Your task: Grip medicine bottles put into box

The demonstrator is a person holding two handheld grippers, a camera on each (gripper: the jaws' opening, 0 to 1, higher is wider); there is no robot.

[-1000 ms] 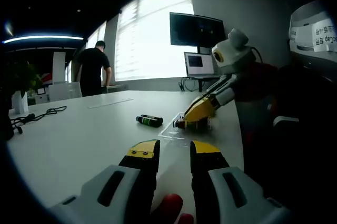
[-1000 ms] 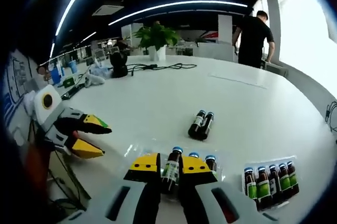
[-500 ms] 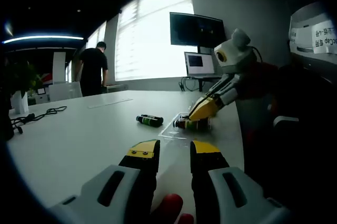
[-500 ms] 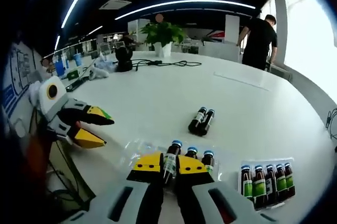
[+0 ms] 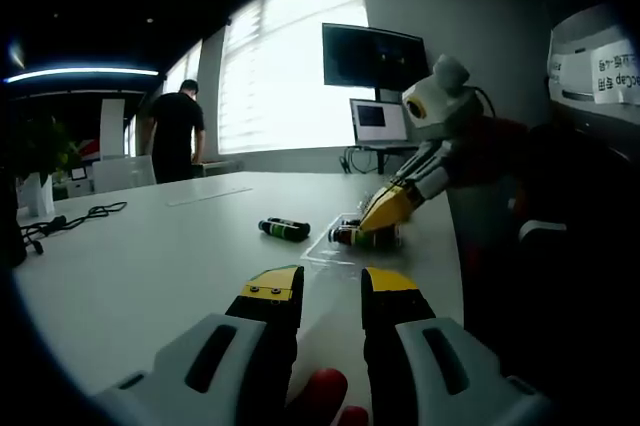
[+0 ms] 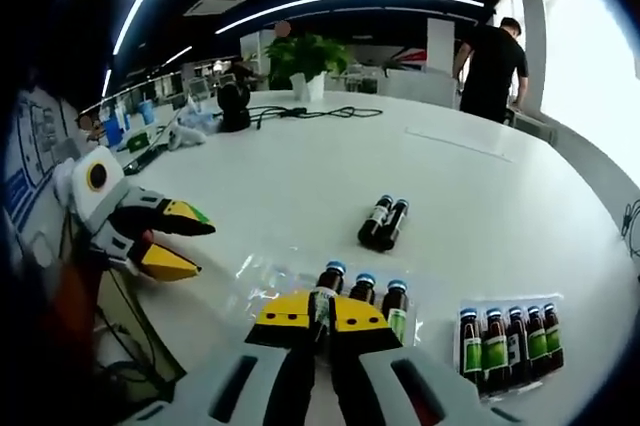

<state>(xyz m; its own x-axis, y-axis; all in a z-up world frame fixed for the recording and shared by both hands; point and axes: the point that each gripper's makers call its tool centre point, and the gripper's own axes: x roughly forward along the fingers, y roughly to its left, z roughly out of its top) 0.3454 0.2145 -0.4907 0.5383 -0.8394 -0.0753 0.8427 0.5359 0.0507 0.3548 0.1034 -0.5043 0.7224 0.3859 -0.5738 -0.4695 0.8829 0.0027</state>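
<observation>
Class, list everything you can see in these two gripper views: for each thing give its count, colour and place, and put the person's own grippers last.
Table: one, white, under everything.
Clear tray: one, near the right gripper, three brown blue-capped bottles in it.
Second tray of bottles: five, brown with green labels, to the right of the first tray.
Loose bottles: two, dark, lying side by side farther out on the table.
Potted plant: one, green, far end.
Black cable: one, far end.
Person in black: one, by the window.
Monitor: one, dark, on the wall.
Laptop: one, lit, below the monitor.
Left gripper: yellow-tipped, open.
Right gripper: yellow-tipped, shut on a tray bottle.
</observation>
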